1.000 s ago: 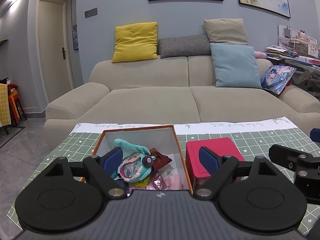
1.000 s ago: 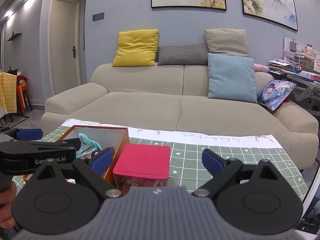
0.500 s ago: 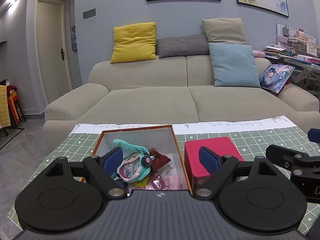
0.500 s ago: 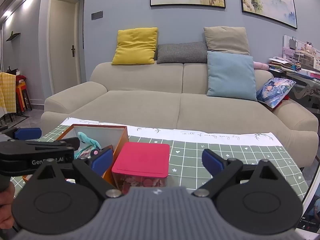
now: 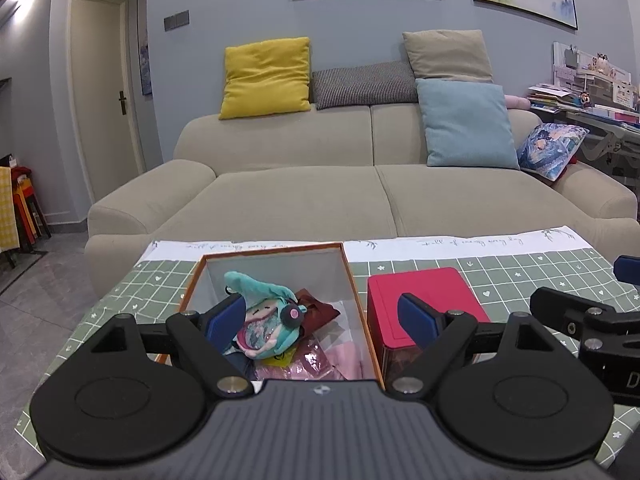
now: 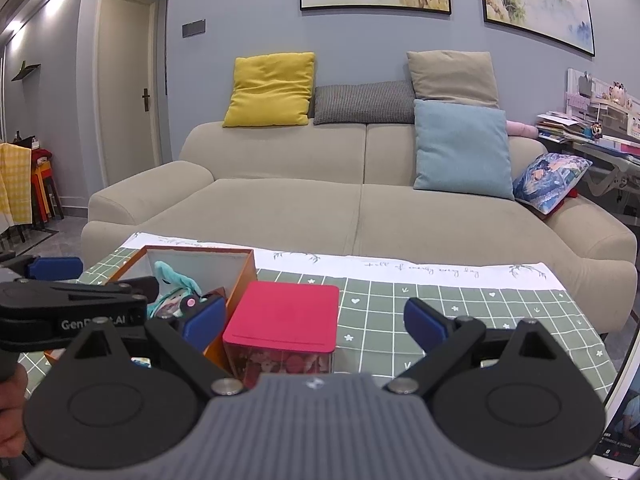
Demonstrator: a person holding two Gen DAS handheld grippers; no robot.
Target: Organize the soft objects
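While both tongs gape empty, only the right view shows a hand.

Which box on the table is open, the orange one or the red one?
The orange box is open: no lid, and the teal plush doll shows inside. The red box beside it has its lid on.

In front of me is a big beige sofa with a yellow pillow and a blue pillow. The wall is blue. I see a door on the left.
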